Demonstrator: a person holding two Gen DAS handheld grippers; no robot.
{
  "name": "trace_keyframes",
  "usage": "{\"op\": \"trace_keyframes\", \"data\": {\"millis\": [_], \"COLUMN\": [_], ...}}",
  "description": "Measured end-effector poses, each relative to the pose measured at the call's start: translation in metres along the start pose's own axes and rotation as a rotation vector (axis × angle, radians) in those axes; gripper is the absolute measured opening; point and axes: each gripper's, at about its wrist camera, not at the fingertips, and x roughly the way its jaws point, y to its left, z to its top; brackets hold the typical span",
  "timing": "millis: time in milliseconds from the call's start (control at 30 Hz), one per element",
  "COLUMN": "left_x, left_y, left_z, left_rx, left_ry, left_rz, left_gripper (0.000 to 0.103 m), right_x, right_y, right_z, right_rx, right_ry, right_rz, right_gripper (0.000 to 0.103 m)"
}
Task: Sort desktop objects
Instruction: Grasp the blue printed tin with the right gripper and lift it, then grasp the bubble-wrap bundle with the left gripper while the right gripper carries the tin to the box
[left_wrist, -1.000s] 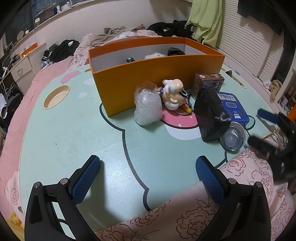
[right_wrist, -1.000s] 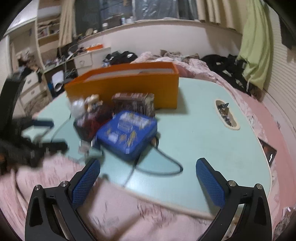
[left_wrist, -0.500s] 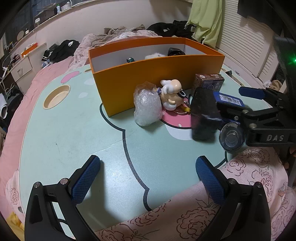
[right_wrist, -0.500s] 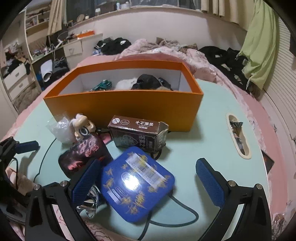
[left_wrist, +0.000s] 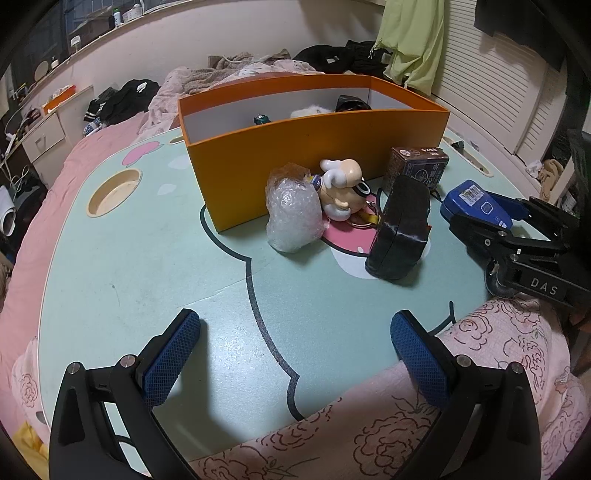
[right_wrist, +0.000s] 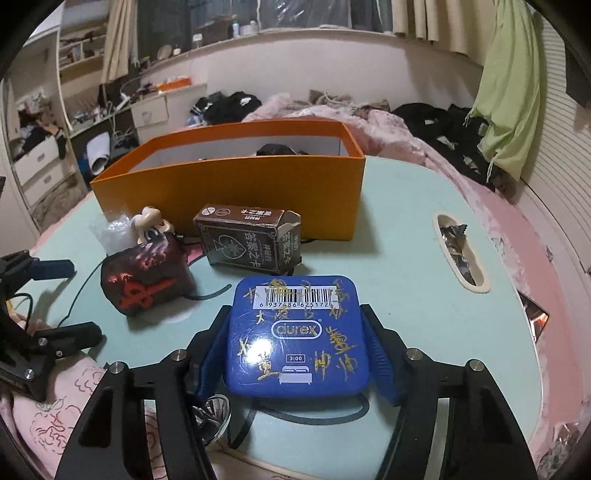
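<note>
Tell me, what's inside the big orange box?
Inside the orange box a black bundle, something white and fluffy and a small teal thing peek out. The front wall hides the bottom.

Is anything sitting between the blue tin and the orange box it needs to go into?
Yes. The brown card box stands directly between the blue tin and the orange box's near wall.

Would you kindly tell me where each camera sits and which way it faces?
Left wrist: on the left gripper, open over the table's near edge, facing the orange box; the right gripper shows.
Right wrist: on the right gripper, closing around the blue tin, facing the same box.
Shared: box, black pouch, tin.
</note>
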Motion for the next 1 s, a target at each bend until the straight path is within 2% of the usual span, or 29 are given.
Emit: {"op": "trace_keyframes", "data": {"millis": [100, 200, 300, 467, 567, 633, 767, 800, 833, 900, 1000], "left_x": [-0.001, -0.001, -0.006, -0.015, -0.017, -0.012, 0.006, 0.011, 0.015, 0.02, 0.005], "left_y": [0.0, 0.0, 0.006, 0.026, 0.033, 0.034, 0.03, 0.027, 0.023, 0.02, 0.024], "left_z": [0.0, -0.001, 0.0, 0.006, 0.021, 0.032, 0.048, 0.051, 0.051, 0.051, 0.045], "left_rx": [-0.001, -0.005, -0.042, -0.153, -0.174, -0.173, -0.154, -0.136, -0.121, -0.111, -0.132], "left_ry": [-0.002, -0.006, -0.029, -0.1, -0.136, -0.128, -0.091, -0.077, -0.06, -0.047, -0.107], "left_rz": [0.0, -0.001, -0.033, -0.057, -0.023, -0.039, -0.107, -0.122, -0.139, -0.152, -0.157], "left_gripper": [0.103, 0.103, 0.103, 0.099, 0.092, 0.079, 0.061, 0.051, 0.034, 0.03, 0.03], "right_x": [-0.005, -0.023, -0.035, -0.035, -0.033, -0.034, -0.033, -0.033, -0.032, -0.031, -0.034], "right_y": [-0.005, -0.018, -0.034, -0.048, -0.047, -0.045, -0.045, -0.044, -0.043, -0.041, -0.042], "right_z": [-0.001, -0.004, -0.009, -0.01, -0.009, -0.01, -0.011, -0.012, -0.012, -0.012, -0.012], "right_rx": [0.034, 0.096, 0.178, 0.251, 0.248, 0.241, 0.234, 0.231, 0.227, 0.218, 0.208], "right_ry": [-0.042, -0.145, -0.217, -0.234, -0.223, -0.221, -0.21, -0.207, -0.202, -0.196, -0.206], "right_rz": [0.038, 0.082, 0.121, 0.168, 0.173, 0.172, 0.177, 0.178, 0.177, 0.176, 0.18], "right_gripper": [0.065, 0.065, 0.065, 0.065, 0.065, 0.065, 0.065, 0.065, 0.065, 0.065, 0.065]}}
